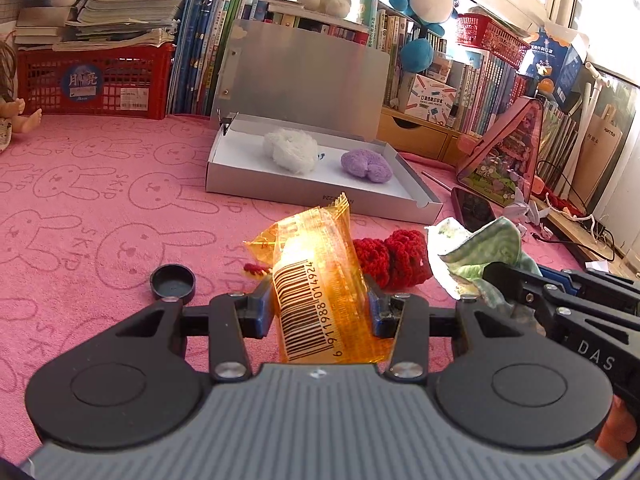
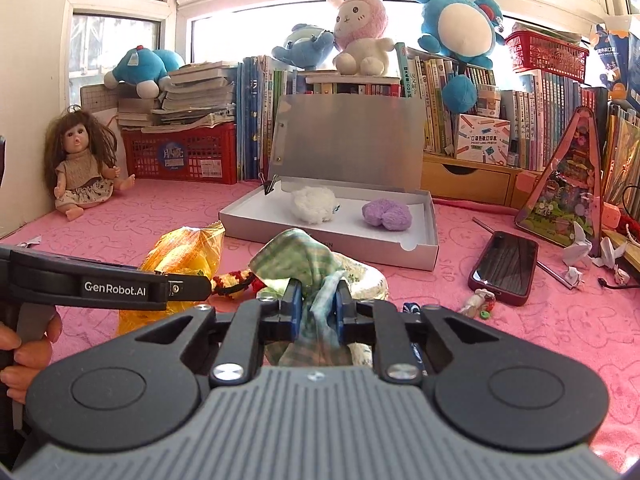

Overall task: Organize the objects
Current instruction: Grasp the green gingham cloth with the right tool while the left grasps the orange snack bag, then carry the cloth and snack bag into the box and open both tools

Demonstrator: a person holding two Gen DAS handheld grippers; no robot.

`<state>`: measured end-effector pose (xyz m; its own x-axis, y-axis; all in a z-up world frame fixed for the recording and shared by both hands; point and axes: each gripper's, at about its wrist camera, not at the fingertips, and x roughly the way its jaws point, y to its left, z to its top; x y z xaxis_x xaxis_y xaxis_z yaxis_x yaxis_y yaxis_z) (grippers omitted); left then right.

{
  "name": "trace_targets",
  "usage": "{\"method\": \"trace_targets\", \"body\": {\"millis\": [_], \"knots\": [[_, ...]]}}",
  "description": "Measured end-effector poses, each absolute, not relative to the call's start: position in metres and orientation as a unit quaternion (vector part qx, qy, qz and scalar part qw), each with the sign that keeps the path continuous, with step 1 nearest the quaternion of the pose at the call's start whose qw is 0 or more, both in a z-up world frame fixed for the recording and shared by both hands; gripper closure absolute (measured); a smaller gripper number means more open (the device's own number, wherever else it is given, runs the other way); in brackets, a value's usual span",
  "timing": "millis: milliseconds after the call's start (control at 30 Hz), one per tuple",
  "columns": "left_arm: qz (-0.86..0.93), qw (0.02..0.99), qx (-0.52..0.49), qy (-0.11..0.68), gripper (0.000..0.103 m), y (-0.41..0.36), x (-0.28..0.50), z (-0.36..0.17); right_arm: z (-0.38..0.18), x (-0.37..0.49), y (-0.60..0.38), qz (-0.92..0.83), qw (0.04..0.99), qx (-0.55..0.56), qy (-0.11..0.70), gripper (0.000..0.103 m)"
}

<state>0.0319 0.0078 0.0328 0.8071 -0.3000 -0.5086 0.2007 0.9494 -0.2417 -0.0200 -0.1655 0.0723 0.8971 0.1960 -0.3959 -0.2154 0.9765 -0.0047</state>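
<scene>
- The left gripper (image 1: 320, 300) has its blue-padded jaws clamped on the sides of an orange translucent plastic snack packet (image 1: 316, 276) with a black barcode; the packet stands upright between the pads, its crimped top tilted toward the box.
- The right gripper (image 2: 316, 300) has its jaws pinched tight on a bunched green-and-white checked cloth (image 2: 304, 264), which rises in folds above the pads and hangs below them.
- In the left wrist view, that cloth and the right gripper's black arm sit just to the right of the packet.
- A red crocheted yarn piece (image 1: 392, 256) lies on the pink rabbit-print towel (image 1: 100, 208), just behind the packet and beside the cloth.
- A small round black cap (image 1: 173, 280) rests on the towel near the left gripper's outer finger.
- Farther back sits an open, shallow white cardboard box (image 2: 332, 236) with its lid propped upright; inside lie a fluffy white yarn ball (image 2: 314, 206) and a purple yarn ball (image 2: 386, 214), apart from each other.
- A dark phone in a maroon case (image 2: 504, 268) lies on the towel to the right of the box.
- A brown-haired doll (image 2: 82, 164) sits in the far left corner.
</scene>
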Motion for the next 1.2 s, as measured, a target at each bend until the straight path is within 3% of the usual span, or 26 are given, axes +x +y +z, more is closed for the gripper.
{"method": "trace_targets", "body": {"millis": [667,1200], "knots": [[-0.113,0.955,-0.085,0.26,0.054,0.025,0.095,0.07,0.118,0.045,-0.204,0.11,0.97,0.079,0.202,0.085],[-0.121,0.95,-0.098,0.269,0.054,0.018,0.178,0.085,0.114,0.141,-0.233,0.13,0.934,0.202,0.264,0.085]]}}
